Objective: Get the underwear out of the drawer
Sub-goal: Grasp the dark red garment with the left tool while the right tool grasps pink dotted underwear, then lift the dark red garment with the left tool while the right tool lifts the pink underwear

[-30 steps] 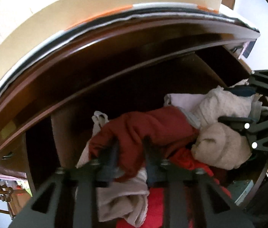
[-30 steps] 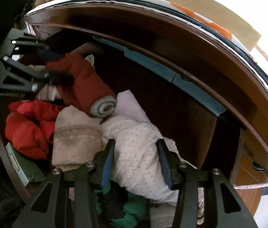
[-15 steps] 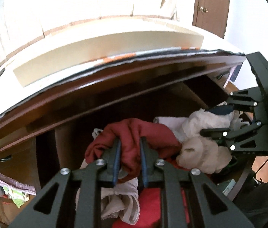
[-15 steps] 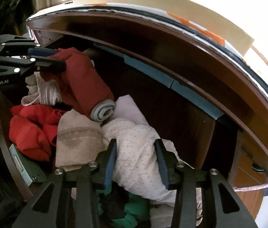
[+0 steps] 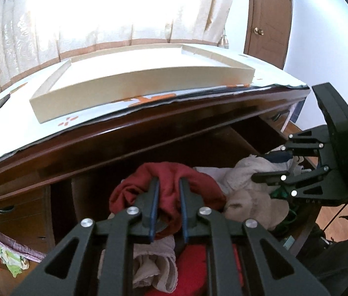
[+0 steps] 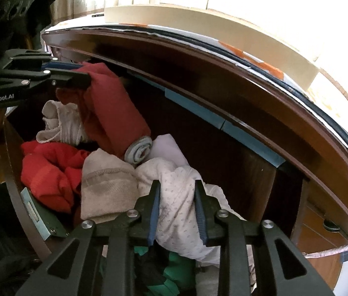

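The drawer (image 6: 248, 172) stands pulled out of a dark wooden dresser (image 5: 149, 133), and it serves as the landmark here. Inside it lies a heap of underwear and other small clothes.

The left hand-held gripper (image 5: 169, 197) reaches into the left part of the drawer, and its jaws are closing on a dark red garment (image 5: 198, 187). The cloth is bunched tight between the blue pads, and the seized fold stands lifted above the pile, with the rest hanging down to a grey rolled end (image 6: 139, 150) near the middle of the drawer.

The right hand-held gripper (image 6: 177, 207) works in the right part of the drawer. Its jaws are closing on a white dotted garment (image 6: 174, 197), which fills the gap between the pads and touches both.

Between the two garments, in the drawer, lie a beige knit piece (image 6: 105, 192) and a bright red piece (image 6: 50, 167) nearer the front. A shallow cardboard tray (image 5: 144, 83) sits on the dresser top above the drawer.
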### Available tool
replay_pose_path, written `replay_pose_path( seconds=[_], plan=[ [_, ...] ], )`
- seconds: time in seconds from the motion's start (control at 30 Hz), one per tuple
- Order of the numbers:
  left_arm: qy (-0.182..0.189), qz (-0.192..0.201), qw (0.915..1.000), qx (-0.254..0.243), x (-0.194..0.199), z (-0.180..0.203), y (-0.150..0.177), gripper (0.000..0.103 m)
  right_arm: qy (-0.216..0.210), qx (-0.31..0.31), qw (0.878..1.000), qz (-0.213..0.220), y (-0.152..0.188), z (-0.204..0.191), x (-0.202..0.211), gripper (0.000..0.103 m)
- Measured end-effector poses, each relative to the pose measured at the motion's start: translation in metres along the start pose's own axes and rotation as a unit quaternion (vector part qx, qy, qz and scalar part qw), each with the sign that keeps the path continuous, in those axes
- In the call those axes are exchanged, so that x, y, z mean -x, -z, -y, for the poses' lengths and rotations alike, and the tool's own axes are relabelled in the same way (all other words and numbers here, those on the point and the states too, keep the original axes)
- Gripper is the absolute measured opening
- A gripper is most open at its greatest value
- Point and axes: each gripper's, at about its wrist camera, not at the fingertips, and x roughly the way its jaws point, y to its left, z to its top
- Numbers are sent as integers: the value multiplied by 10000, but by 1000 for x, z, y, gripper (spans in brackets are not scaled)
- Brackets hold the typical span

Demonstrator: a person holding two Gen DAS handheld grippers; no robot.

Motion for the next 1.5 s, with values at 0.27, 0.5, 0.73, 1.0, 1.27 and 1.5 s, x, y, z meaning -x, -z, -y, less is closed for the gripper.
replay_pose_path(
  seconds=[0.27, 0.5, 0.73, 1.0, 1.27, 1.5],
  plan=[
    [-1, 192, 9998, 82, 7, -3, 0, 11, 22, -61, 9998, 205, 1, -4, 3, 27],
    [-48, 375, 9993, 40, 13, -3, 1, 11, 22, -146, 9991, 397, 6, -2, 10, 25],
    [-62, 468, 9988, 146, 16, -9, 0, 11, 54, -135, 9986, 515, 14, 1, 12, 7],
    [-45, 522, 9985, 136, 20, -10, 2, 10, -173, -127, 9995, 252, 13, 1, 6, 5],
    [58, 484, 9987, 161, 19, -13, 0, 10, 53, 161, 9999, 23, 7, -11, -4, 60],
    [102, 454, 9988, 175, 18, -14, -2, 10, 283, -276, 9990, -224, 5, 4, -13, 60]
  ],
)
